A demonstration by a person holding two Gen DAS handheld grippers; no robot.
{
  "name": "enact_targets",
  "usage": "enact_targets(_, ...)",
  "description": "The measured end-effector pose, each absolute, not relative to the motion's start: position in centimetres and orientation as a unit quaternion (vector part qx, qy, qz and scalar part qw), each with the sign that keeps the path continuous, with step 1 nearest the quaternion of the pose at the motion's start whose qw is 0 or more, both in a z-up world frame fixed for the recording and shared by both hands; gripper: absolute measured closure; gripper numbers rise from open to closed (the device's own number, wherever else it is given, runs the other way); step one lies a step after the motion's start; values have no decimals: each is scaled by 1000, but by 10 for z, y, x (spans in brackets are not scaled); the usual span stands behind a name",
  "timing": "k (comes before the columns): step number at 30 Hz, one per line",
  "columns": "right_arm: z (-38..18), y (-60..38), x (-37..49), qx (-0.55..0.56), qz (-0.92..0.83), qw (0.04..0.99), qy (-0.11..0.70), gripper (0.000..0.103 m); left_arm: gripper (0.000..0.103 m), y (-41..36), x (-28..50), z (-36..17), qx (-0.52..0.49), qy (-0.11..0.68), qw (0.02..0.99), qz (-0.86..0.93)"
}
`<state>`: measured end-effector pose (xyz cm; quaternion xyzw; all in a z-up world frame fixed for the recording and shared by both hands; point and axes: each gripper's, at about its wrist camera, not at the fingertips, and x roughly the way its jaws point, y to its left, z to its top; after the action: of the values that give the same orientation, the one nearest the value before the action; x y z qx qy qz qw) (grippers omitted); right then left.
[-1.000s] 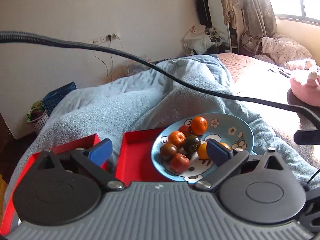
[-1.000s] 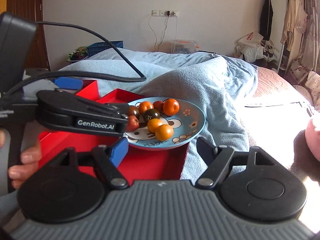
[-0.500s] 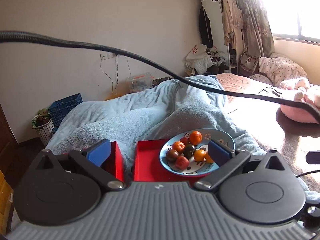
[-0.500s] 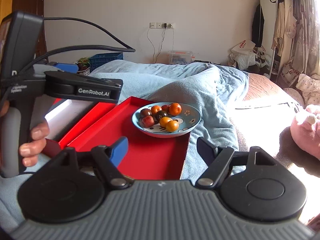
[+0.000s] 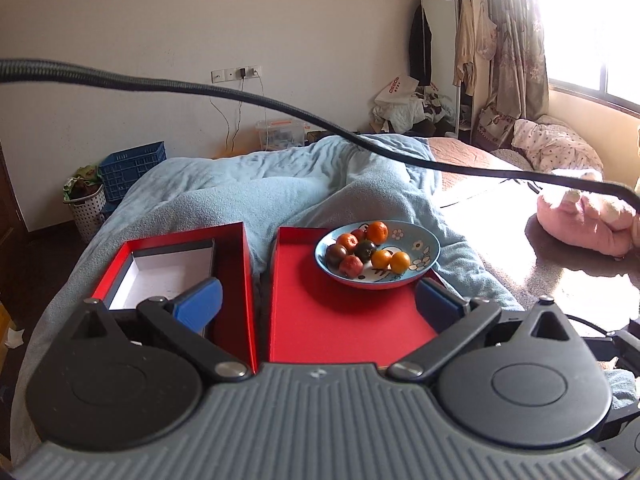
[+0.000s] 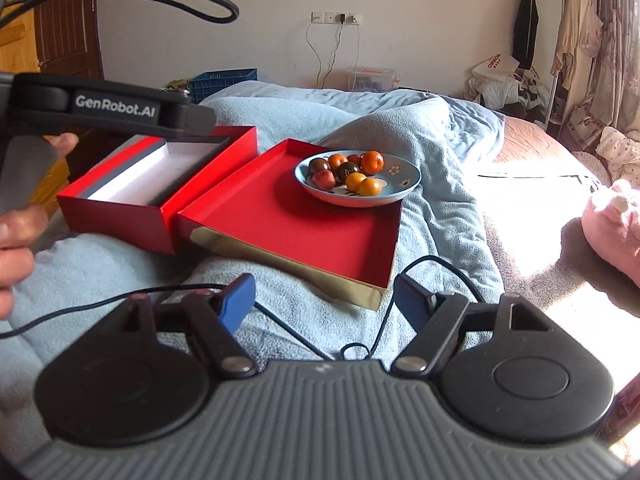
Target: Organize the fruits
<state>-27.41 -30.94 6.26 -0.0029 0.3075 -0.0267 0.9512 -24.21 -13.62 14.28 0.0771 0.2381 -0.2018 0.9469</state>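
A blue cartoon-print plate (image 5: 424, 250) (image 6: 404, 178) holds several small fruits (image 5: 366, 250) (image 6: 348, 170), orange, red and dark. It sits at the far right corner of a shallow red box lid (image 5: 336, 316) (image 6: 288, 220). A deeper red box (image 5: 236, 272) (image 6: 120, 210) with a white inside stands to its left. My left gripper (image 5: 316, 300) is open and empty, held above the near ends of both boxes. My right gripper (image 6: 324, 300) is open and empty, well short of the lid, over the blanket. The left gripper's body (image 6: 108, 108) shows at the left in the right wrist view.
Everything rests on a rumpled light-blue blanket (image 5: 280, 196) (image 6: 400, 120) on a bed. A pink plush toy (image 5: 580, 220) (image 6: 612, 220) lies to the right. Black cables (image 5: 280, 100) (image 6: 360, 320) cross both views. A blue crate (image 5: 132, 170) and a basket (image 5: 86, 208) stand by the wall.
Both grippers have pulled back and up from the plate. The plate and boxes look smaller and farther off. Both stay open and empty.
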Motion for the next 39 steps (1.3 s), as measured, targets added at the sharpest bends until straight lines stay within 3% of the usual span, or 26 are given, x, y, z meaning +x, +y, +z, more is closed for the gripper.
enact_targets(10, 63, -310, -276, 0, -34, 950, 312, 25, 0, -137, -265, 134, 100, 235, 943, -215)
enact_targets(39, 62, -291, -262, -4, -2, 947, 321, 25, 0, -141, -239, 116, 109, 259, 937, -208)
